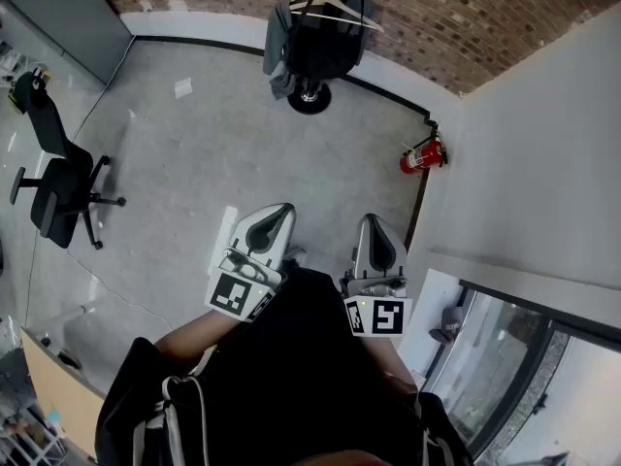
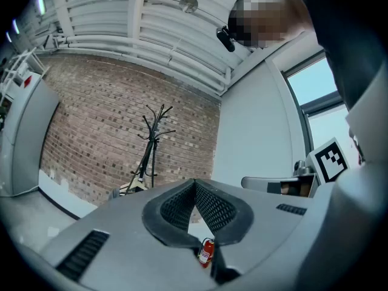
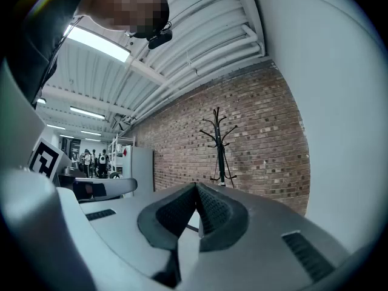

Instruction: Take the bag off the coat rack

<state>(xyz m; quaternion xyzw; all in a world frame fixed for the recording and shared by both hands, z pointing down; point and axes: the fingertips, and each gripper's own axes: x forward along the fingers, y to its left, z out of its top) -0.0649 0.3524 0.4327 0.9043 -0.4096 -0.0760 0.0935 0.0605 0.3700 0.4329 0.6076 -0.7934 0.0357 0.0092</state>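
Observation:
A black bag (image 1: 320, 47) hangs on the coat rack (image 1: 312, 93) at the top of the head view, with a grey garment (image 1: 279, 54) and a wooden hanger beside it. My left gripper (image 1: 281, 210) and right gripper (image 1: 372, 221) are held side by side near my body, far short of the rack, both pointing toward it. Both are shut with nothing between the jaws. The bare upper branches of the rack (image 2: 153, 139) show in the left gripper view, above the shut left gripper (image 2: 195, 183). The rack (image 3: 219, 145) also stands beyond the shut right gripper (image 3: 196, 187). The grippers' bodies hide the bag in both gripper views.
A red fire extinguisher (image 1: 420, 155) stands at the white wall's corner on the right. A black office chair (image 1: 53, 178) is at the far left. A brick wall (image 1: 466, 17) runs behind the rack. A window (image 1: 505, 377) lies at the lower right. Grey floor (image 1: 194, 153) lies between me and the rack.

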